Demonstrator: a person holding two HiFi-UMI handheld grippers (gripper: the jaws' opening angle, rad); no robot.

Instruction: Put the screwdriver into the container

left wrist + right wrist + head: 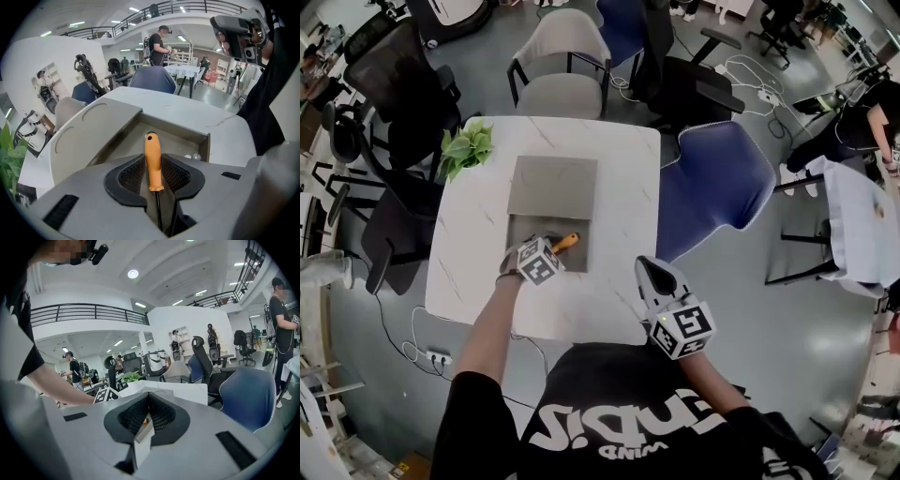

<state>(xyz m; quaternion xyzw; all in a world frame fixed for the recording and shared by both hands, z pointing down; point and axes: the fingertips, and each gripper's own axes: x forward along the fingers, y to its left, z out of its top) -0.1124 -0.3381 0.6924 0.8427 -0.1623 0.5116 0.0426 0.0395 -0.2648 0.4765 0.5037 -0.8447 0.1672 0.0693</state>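
Observation:
The screwdriver [153, 161] has an orange handle and a thin black shaft. My left gripper [153, 157] is shut on the handle's lower part, and the handle points forward over the open grey container [178, 136]. The head view shows the orange handle [566, 242] above the container's tray [530, 230] on the white table, with the left gripper [551, 251] at the tray's near edge. My right gripper [652, 274] hangs by the table's near right corner. Its jaws [148, 397] are shut with nothing between them.
The container's flat grey lid [553, 186] lies open behind the tray. A green plant [466, 147] stands at the table's [609, 169] far left corner. A blue chair [712, 187] sits right of the table, and more chairs stand behind and to the left.

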